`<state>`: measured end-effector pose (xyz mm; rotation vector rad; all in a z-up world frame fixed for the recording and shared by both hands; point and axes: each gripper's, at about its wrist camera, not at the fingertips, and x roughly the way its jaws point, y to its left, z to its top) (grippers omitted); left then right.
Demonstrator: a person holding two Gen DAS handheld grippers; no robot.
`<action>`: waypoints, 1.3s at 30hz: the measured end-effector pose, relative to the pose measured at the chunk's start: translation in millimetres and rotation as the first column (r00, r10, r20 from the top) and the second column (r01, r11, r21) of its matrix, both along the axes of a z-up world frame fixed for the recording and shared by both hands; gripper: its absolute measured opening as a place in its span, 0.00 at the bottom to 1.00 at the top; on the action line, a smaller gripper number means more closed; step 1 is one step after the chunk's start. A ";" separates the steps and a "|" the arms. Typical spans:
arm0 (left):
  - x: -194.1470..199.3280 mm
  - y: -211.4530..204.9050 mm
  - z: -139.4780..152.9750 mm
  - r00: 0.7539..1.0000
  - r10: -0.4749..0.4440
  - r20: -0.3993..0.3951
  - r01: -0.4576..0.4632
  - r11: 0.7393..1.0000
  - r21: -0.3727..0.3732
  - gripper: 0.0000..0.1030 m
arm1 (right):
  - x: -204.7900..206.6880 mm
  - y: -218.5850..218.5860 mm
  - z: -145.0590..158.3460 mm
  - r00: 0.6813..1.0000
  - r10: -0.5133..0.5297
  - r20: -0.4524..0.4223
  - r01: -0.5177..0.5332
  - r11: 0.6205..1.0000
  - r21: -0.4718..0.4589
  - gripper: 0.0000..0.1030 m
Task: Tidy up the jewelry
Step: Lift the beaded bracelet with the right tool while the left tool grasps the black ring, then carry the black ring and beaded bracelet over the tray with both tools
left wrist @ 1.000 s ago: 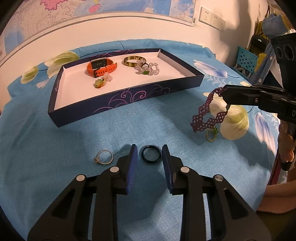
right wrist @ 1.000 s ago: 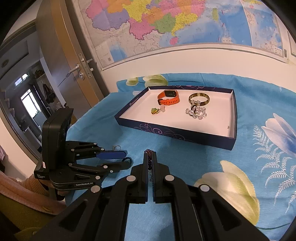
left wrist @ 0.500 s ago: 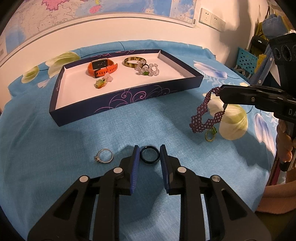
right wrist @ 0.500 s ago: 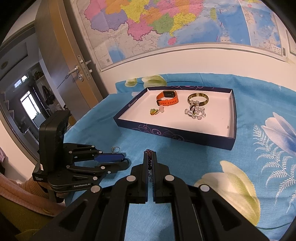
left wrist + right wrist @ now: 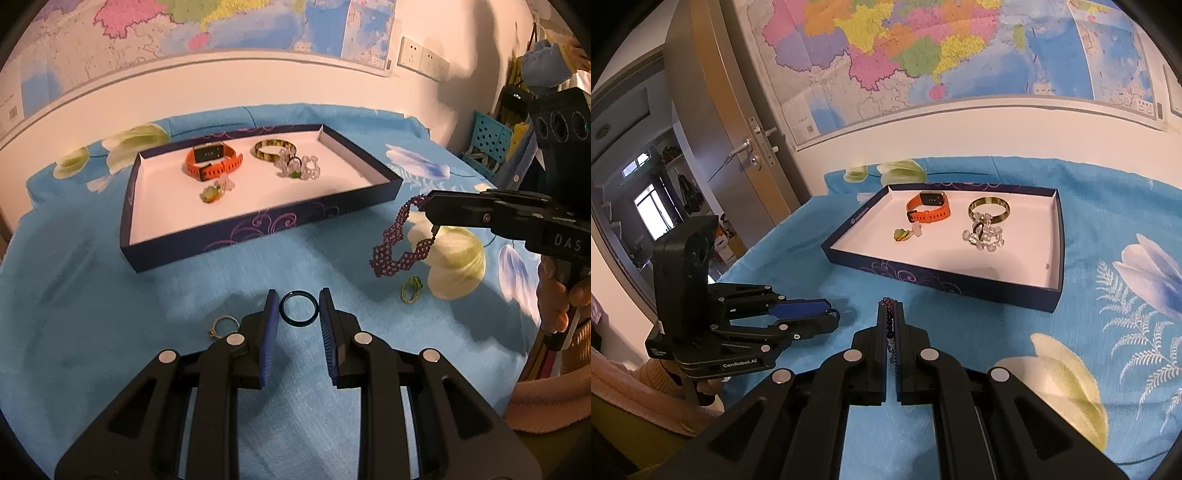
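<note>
Two grippers over the blue cloth, one ring and one bracelet in play.
My left gripper (image 5: 298, 314) has its blue pads narrowly either side of the black ring (image 5: 298, 308); I see thin gaps each side, so no grip. My right gripper (image 5: 892, 314) is clamped on the purple beaded bracelet (image 5: 400, 243), dangling clear of the cloth right of the tray (image 5: 258, 229). A silver ring (image 5: 221, 326) lies beside the left finger.

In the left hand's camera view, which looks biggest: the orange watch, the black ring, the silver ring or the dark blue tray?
1. Dark blue cardboard tray
2. Orange strap watch
3. Black ring, though it lies nearer the camera, which flatters it
4. Silver ring, partly hidden behind the gripper finger
</note>
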<state>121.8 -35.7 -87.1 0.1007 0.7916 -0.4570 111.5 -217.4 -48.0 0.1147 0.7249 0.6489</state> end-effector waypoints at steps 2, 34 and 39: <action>0.7 1.3 2.8 1.000 0.003 0.007 -0.003 1.000 -0.005 0.22 | 1.3 0.8 1.5 1.000 0.002 0.006 -0.002 1.000 0.001 0.02; 36.8 8.9 31.5 0.993 0.059 0.097 -0.057 0.998 -0.027 0.22 | 38.2 4.9 14.6 0.999 -0.012 0.045 0.012 1.000 0.019 0.02; 45.3 9.5 32.9 0.993 0.064 0.099 -0.061 0.998 -0.030 0.22 | 46.1 4.6 16.5 0.999 -0.016 0.049 0.015 1.000 0.028 0.02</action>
